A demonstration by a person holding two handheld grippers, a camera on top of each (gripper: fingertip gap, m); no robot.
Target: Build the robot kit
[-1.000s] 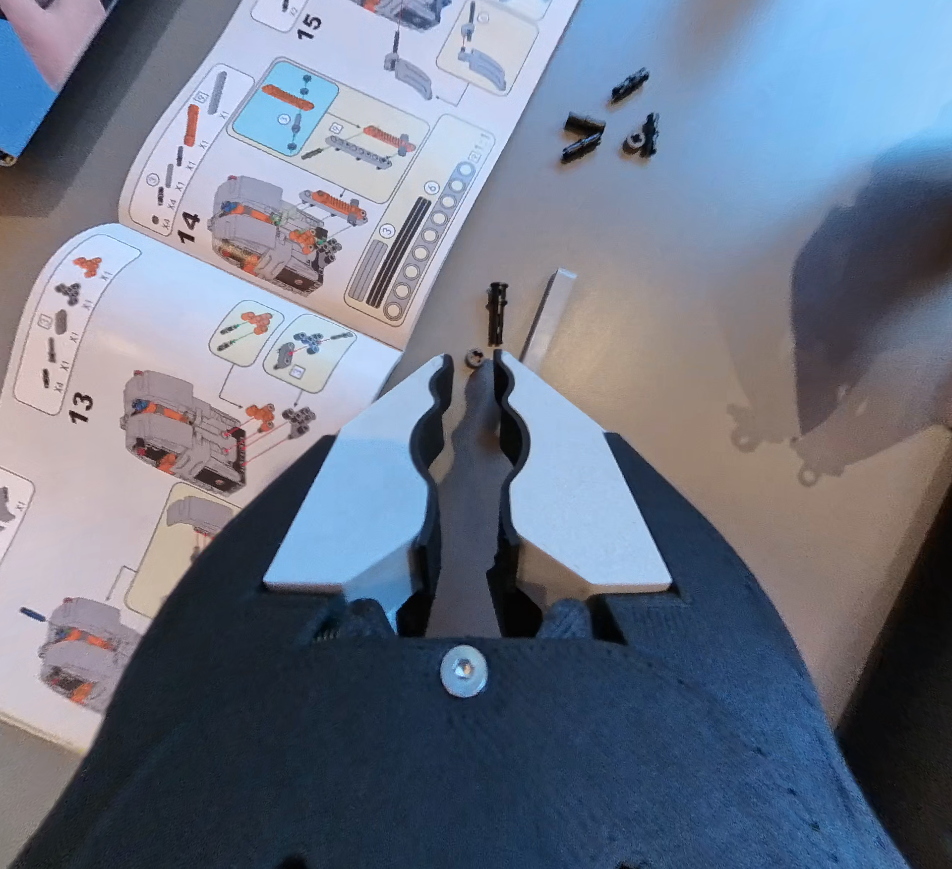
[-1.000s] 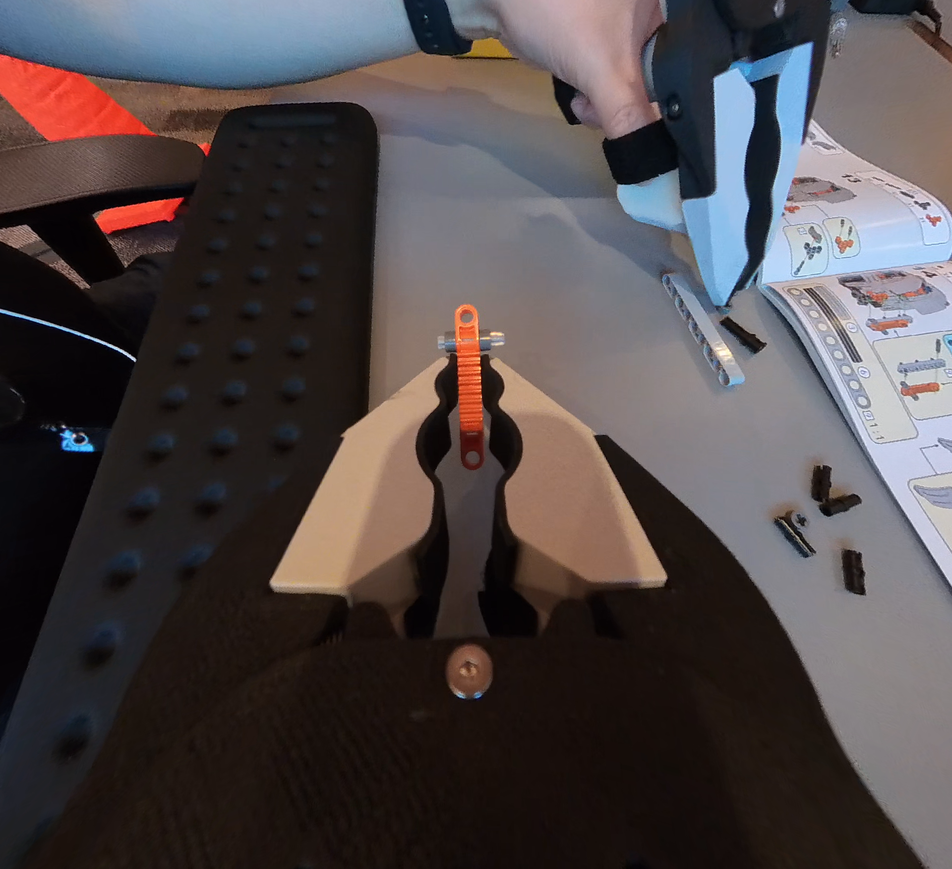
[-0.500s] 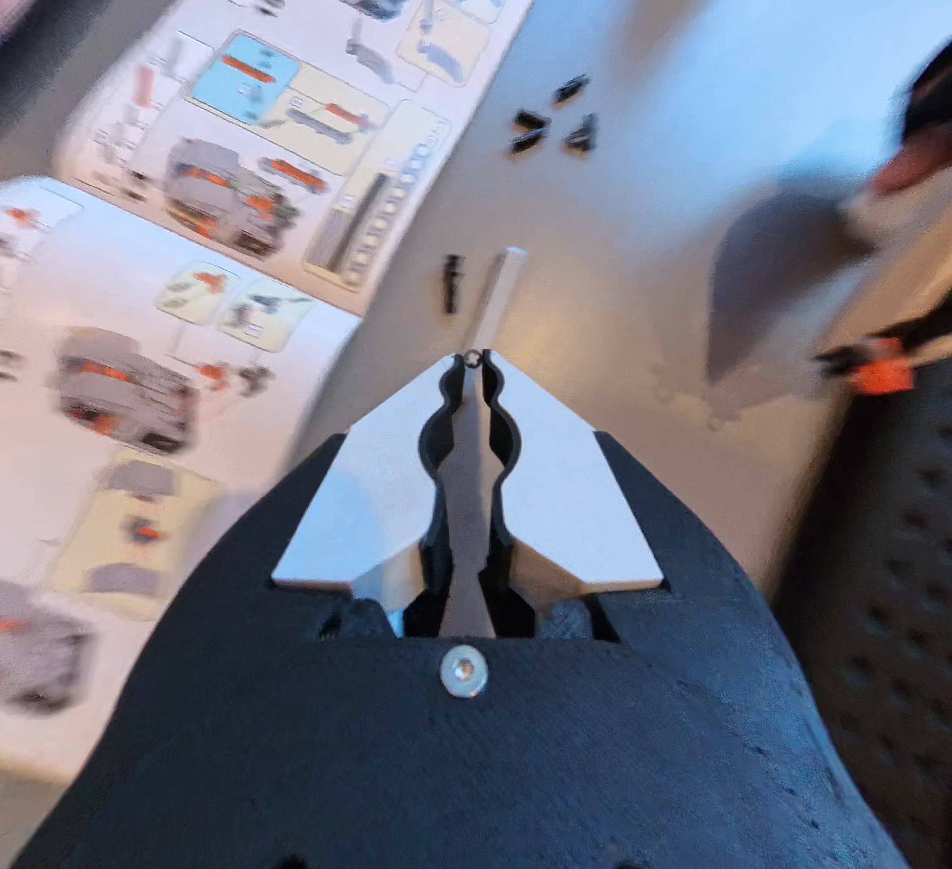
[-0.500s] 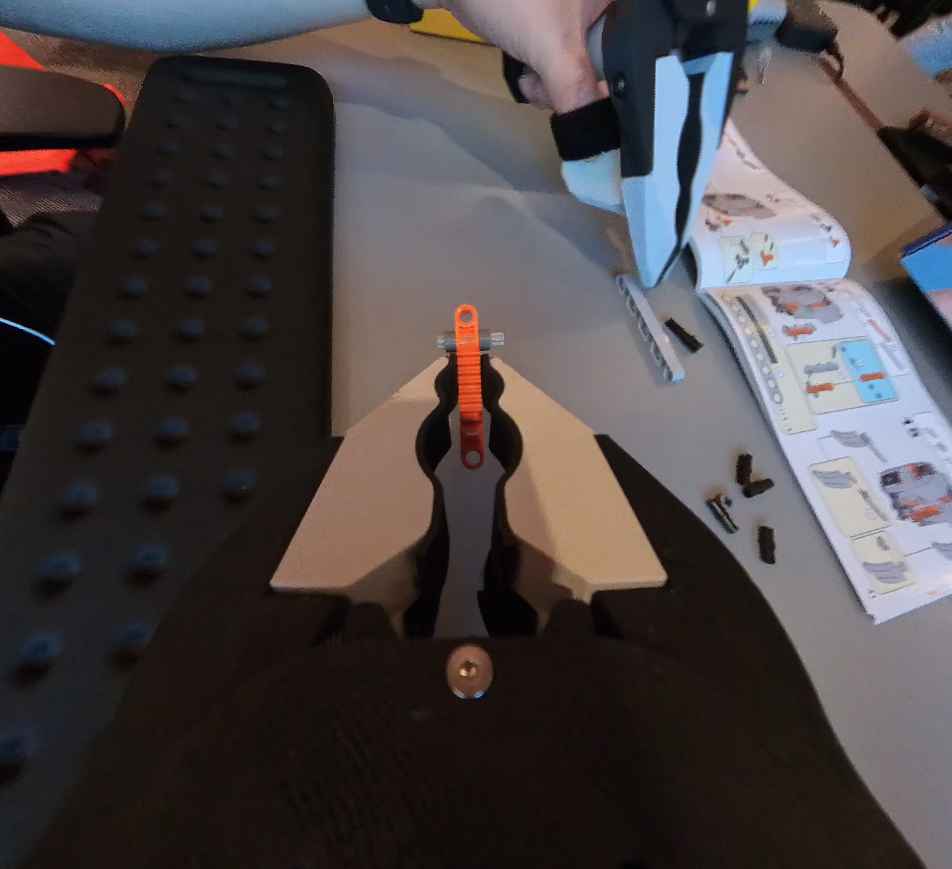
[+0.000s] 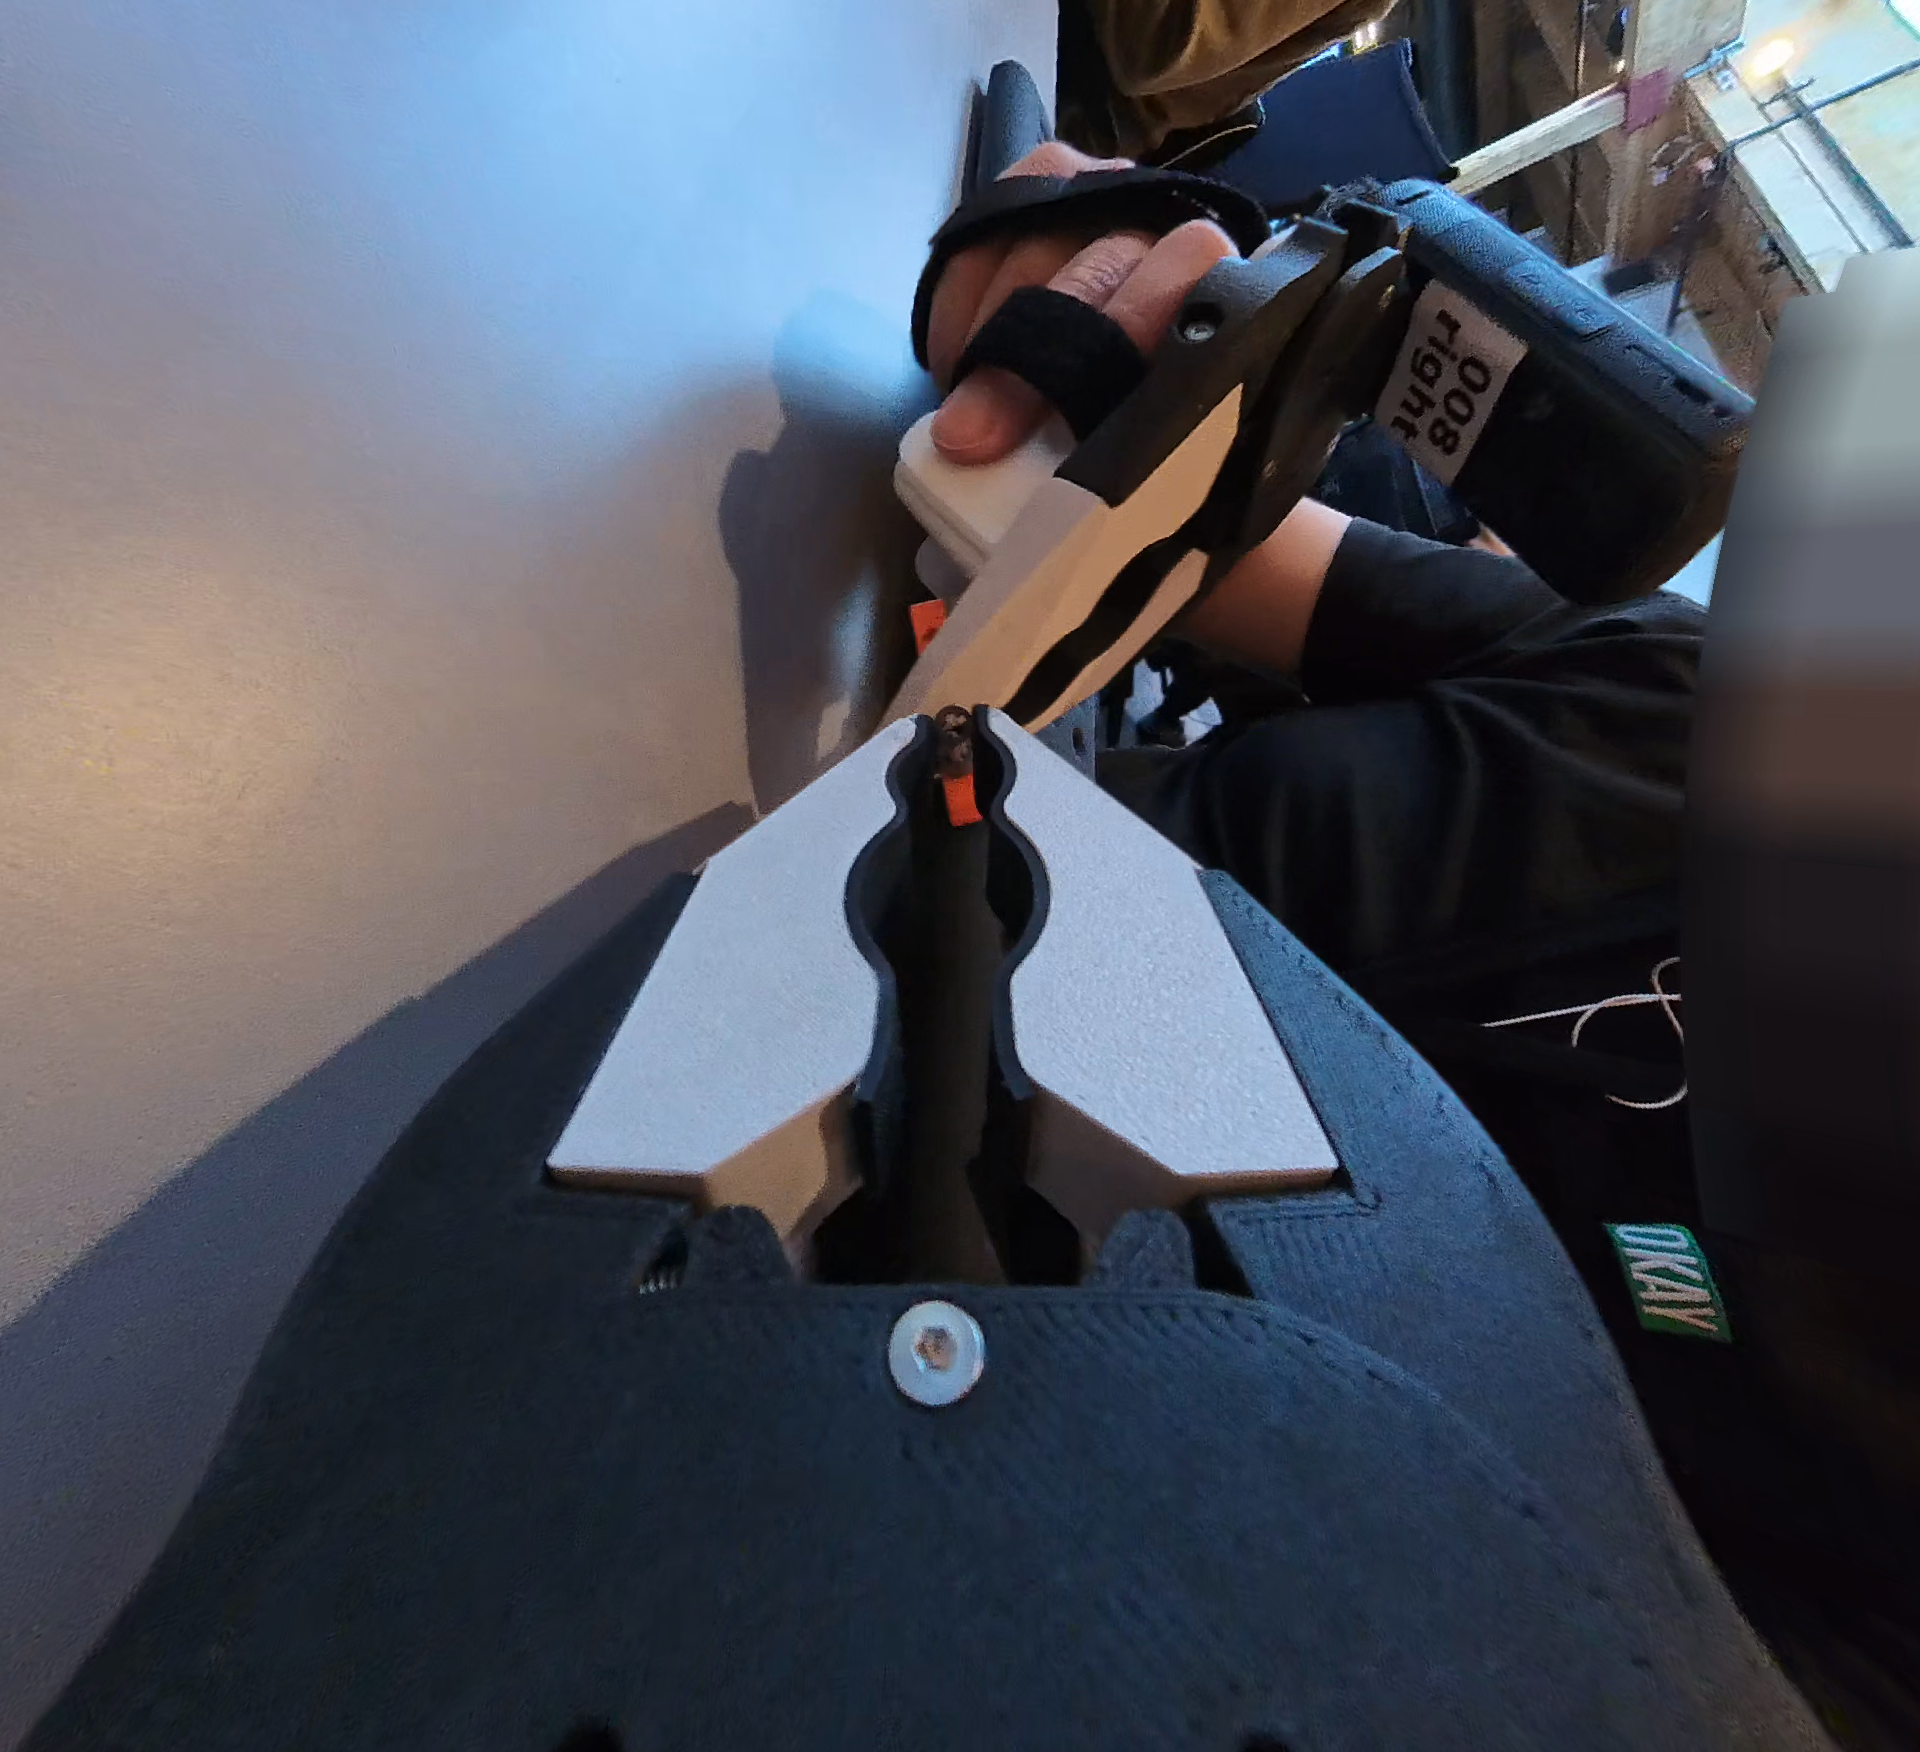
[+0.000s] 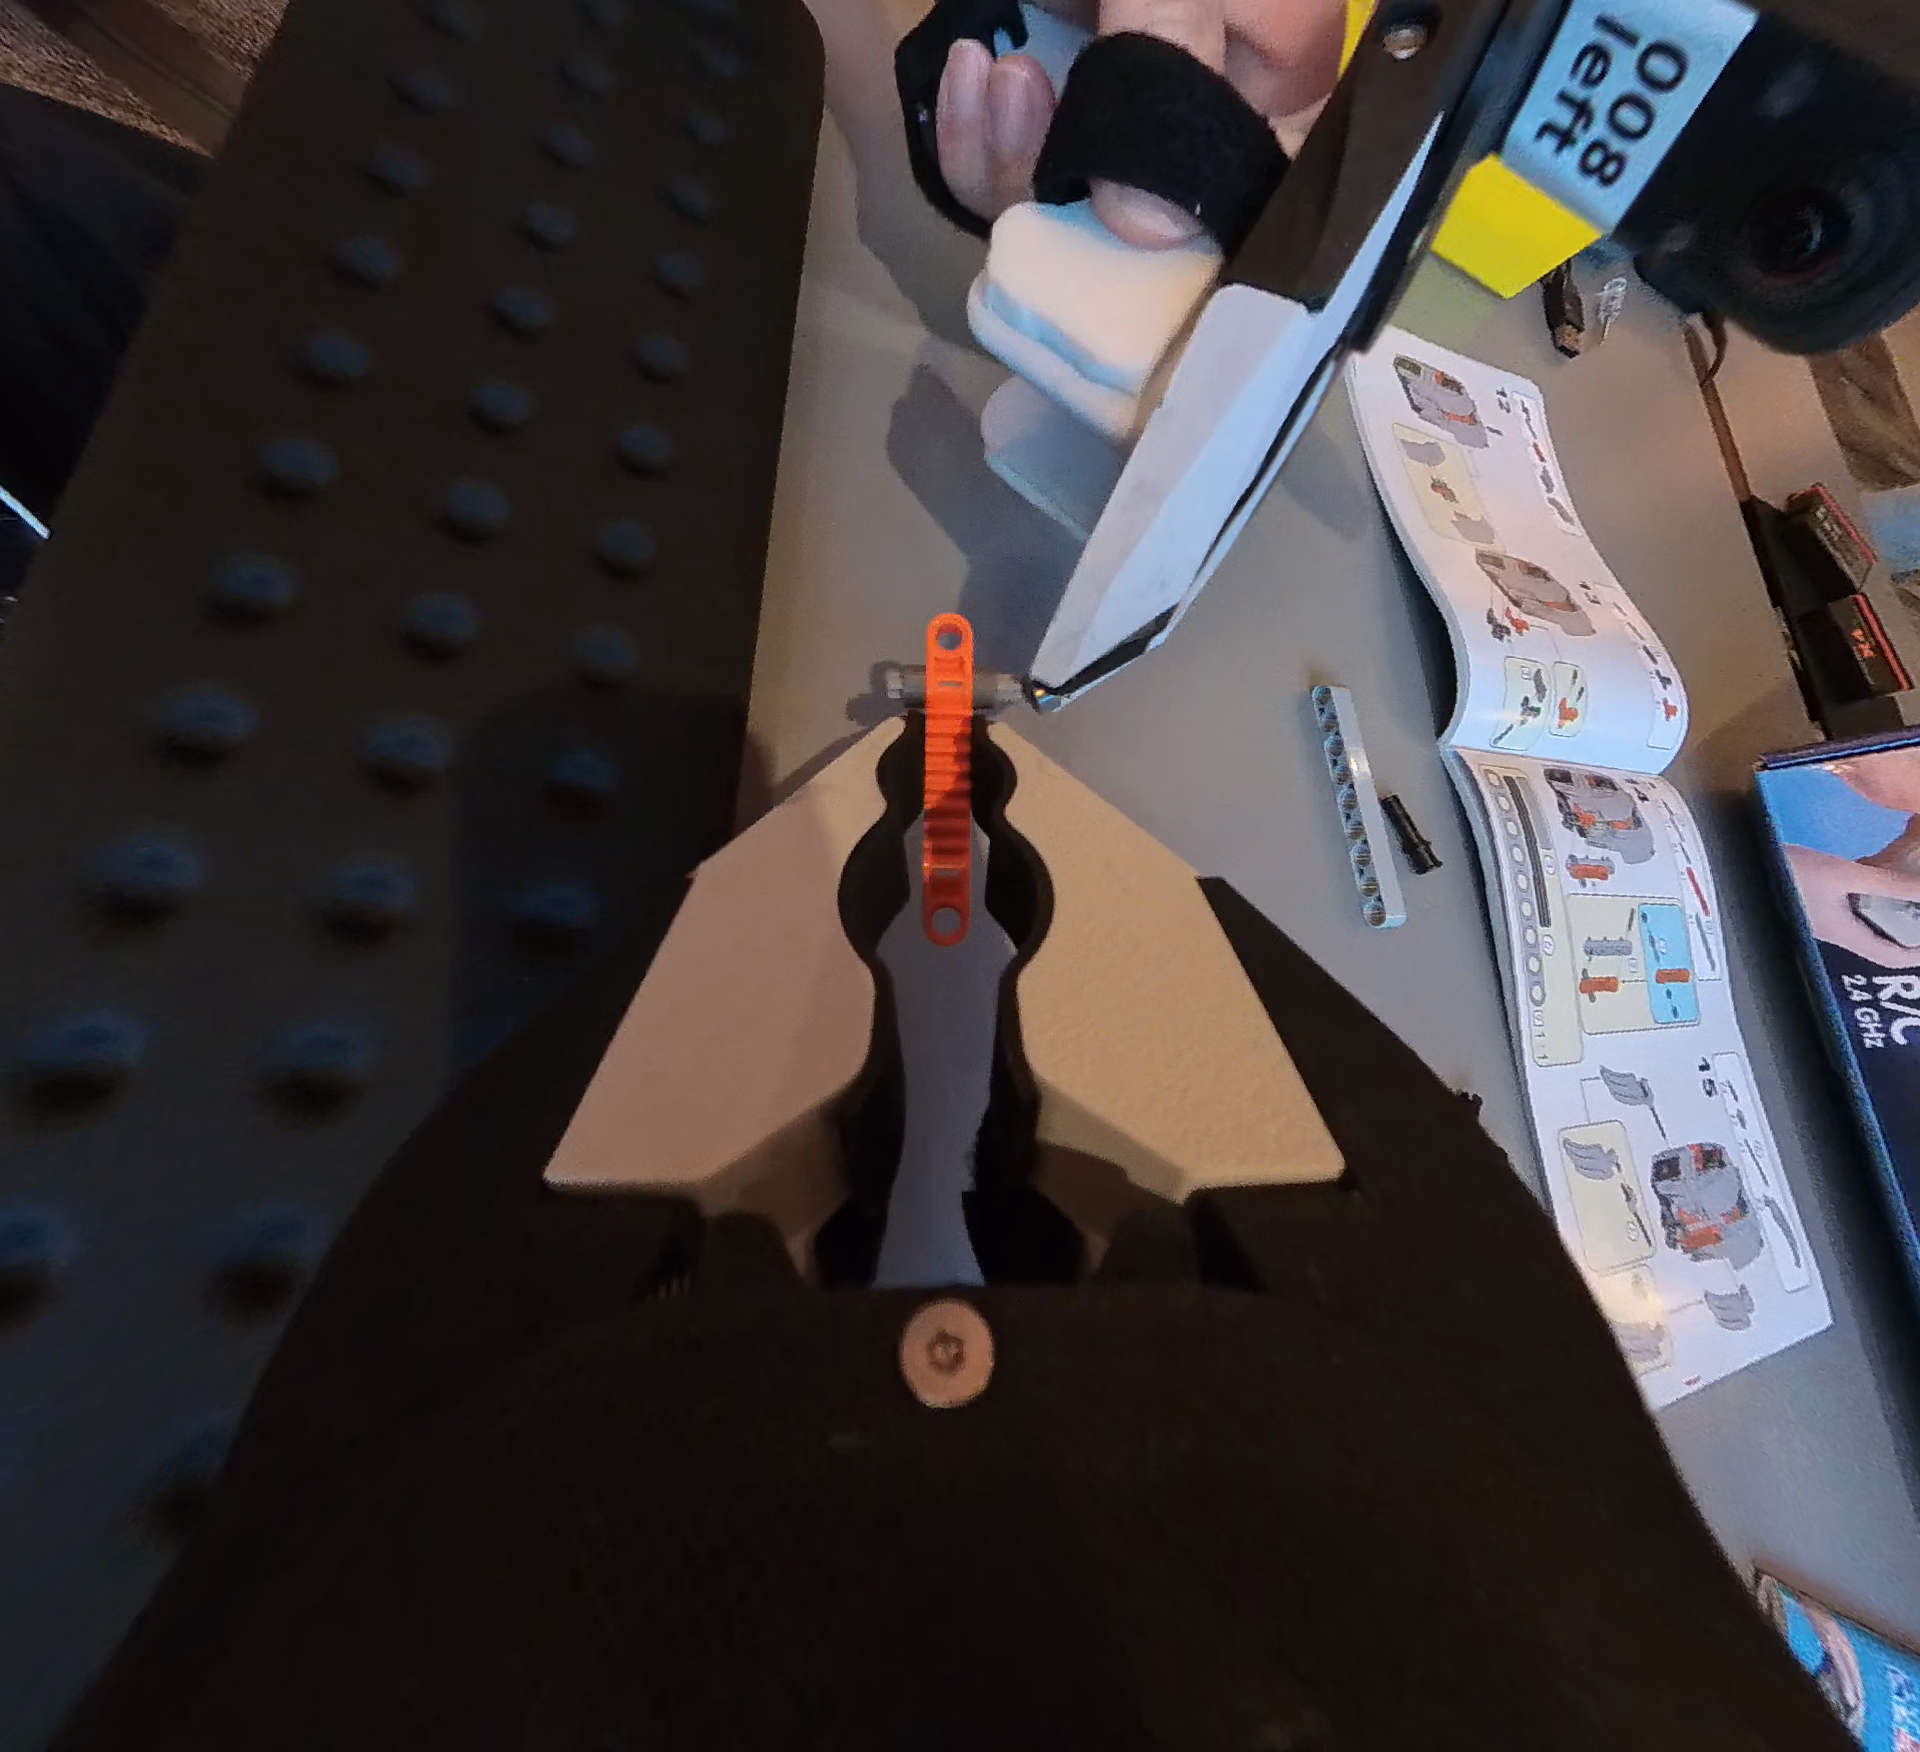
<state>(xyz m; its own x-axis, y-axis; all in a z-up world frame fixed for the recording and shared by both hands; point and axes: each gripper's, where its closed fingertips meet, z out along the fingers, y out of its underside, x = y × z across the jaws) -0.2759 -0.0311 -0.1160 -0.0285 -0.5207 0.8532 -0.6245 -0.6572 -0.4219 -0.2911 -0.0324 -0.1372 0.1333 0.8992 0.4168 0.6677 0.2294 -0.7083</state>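
Observation:
My right gripper [image 6: 948, 726] is shut on an orange toothed beam [image 6: 948, 788] that stands upright between its tips. A short grey axle [image 6: 904, 686] runs crosswise through the beam near its top. My left gripper [image 6: 1044, 696] comes in from the upper right and its tip touches the axle's right end. In the left wrist view, my left gripper [image 5: 954, 726] is shut on a small dark ring piece [image 5: 954, 738]. A bit of the orange beam [image 5: 962, 798] shows just behind it. The right gripper [image 5: 997, 689] points in from the right, tip to tip.
On the grey table [image 6: 1195, 819] lie a grey holed beam [image 6: 1356, 809] and a black pin [image 6: 1410, 835], next to an open instruction booklet [image 6: 1600, 871]. A blue box [image 6: 1860, 923] sits at the right edge. A black studded mat [image 6: 416, 455] fills the left. The tips of both grippers are at nearly the same place.
My left gripper closed on the small ring piece on the table, lifted it and swung over to the right gripper's axle. The right gripper kept hold of the orange beam.

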